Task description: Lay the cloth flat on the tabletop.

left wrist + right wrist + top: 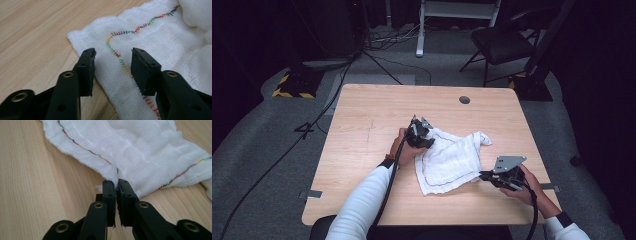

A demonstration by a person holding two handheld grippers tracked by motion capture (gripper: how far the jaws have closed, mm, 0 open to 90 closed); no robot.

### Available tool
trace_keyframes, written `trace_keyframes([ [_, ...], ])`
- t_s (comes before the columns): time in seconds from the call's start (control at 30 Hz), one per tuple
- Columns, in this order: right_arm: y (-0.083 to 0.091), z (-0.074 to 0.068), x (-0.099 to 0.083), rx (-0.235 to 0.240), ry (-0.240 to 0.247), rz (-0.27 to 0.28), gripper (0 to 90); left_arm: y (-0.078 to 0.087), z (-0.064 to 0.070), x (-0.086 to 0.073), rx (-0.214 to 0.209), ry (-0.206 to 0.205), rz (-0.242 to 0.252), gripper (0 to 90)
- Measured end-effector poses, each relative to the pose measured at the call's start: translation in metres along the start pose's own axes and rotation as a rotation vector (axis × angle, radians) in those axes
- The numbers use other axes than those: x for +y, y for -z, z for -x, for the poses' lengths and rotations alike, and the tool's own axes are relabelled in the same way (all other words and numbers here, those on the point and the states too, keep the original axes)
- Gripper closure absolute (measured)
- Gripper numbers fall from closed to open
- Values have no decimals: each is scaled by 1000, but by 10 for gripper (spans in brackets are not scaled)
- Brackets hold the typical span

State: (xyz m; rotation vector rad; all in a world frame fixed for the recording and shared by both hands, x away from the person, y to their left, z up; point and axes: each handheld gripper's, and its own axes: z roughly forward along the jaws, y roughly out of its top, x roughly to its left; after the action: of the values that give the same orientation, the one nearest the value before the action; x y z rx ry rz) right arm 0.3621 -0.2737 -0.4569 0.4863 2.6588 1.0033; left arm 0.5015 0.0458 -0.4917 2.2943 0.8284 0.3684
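White cloth [451,159] on tabletop [362,150], two hand-held grippers at its edges.

Cloth: white gauze weave with multicoloured stitched hem [120,58]; lies rumpled at centre-right of the light wood tabletop, far corner bunched toward the right; left hand-held gripper [421,134]: held at the cloth's upper-left corner, jaws standing apart, one over bare wood just beside the cloth's edge, the other above the cloth with the hem line running between them, nothing clamped; right hand-held gripper [484,176]: at the cloth's lower-right edge, jaws closed together with a pinch of the white edge [116,178] caught between their tips, cloth fanning away from the grip; grey three-cornered plate visible on top of it; white sleeves enter from the bottom of the high view.
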Motion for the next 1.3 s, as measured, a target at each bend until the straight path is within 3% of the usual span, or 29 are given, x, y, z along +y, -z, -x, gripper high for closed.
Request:
trace_keyframes([
  [0.1,8,-1,-10,-17,-23,2,855,4,-1,-2,11,-24,-13,706],
  [0.27,16,-2,-21,-32,-51,-3,855,11,-5,-11,18,-21,-15,839],
  [0.5,20,-4,-33,-50,-90,-10,855,22,-11,-21,68,12,-42,851],
  [0.67,20,-7,-35,-40,-88,-14,855,35,-20,-33,96,38,-68,848],
  [0.83,20,-11,-28,-39,-68,13,849,51,-22,-45,79,68,-45,771],
  [0.97,20,-13,-22,-57,-63,30,736,71,-3,-42,28,27,48,643],
  [1.03,22,-11,-21,-80,-76,45,650,76,8,-40,1,5,69,576],
  [1.1,26,-7,-20,-116,-97,55,565,80,20,-39,-39,-11,80,491],
  [1.3,37,7,-17,-204,-164,120,501,79,65,-36,-167,-91,72,345],
])
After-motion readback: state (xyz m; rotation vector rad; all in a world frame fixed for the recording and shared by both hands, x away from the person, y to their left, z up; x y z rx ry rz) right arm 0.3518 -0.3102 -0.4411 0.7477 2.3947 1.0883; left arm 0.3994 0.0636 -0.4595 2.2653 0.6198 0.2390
